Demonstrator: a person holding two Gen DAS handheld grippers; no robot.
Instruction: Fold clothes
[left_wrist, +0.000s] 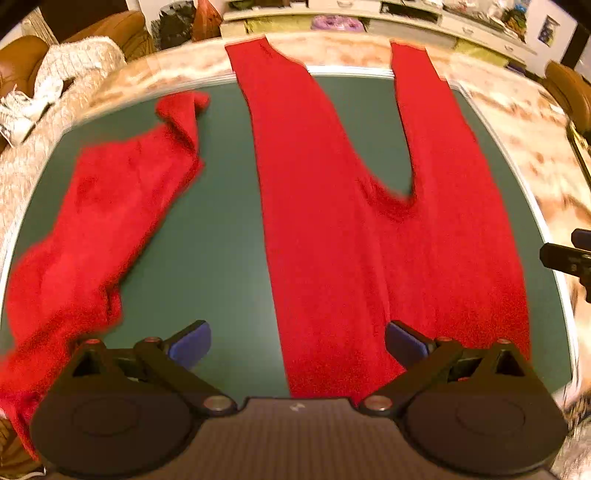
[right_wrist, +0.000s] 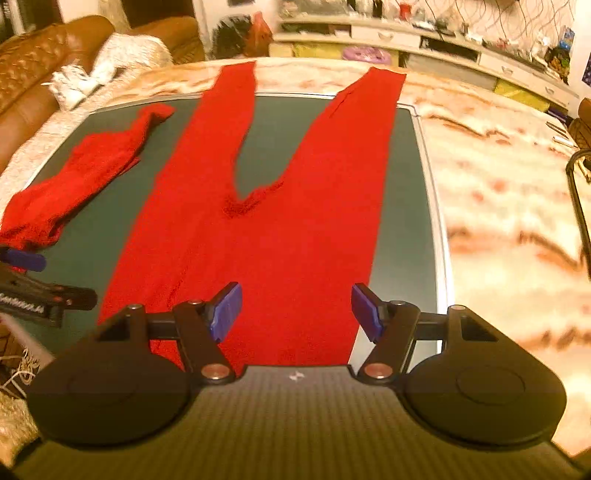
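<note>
- Worktop (left_wrist: 221, 229): dark green surface with a pale rim, set on a patterned marbled base; carries both garments.
- Red trousers (left_wrist: 332, 240): laid flat along the worktop, waist end nearest the cameras, both legs running away, their ends past the far rim. Legs splayed apart in a V; cloth bunched at the crotch.
- Second red garment (left_wrist: 99, 221): crumpled heap at the left side of the worktop, apart from the trousers, untouched.
- Right gripper (right_wrist: 296, 310): jaws spread wide, holding nothing, poised over the waist end of the trousers.
- Left gripper (left_wrist: 298, 345): jaws spread wide, empty, over the trousers' left edge near the waist.
- Step in hand, as judged: trousers spread, no fold yet made. Next move likely calls for pinching one side and laying one leg over the other.
</note>
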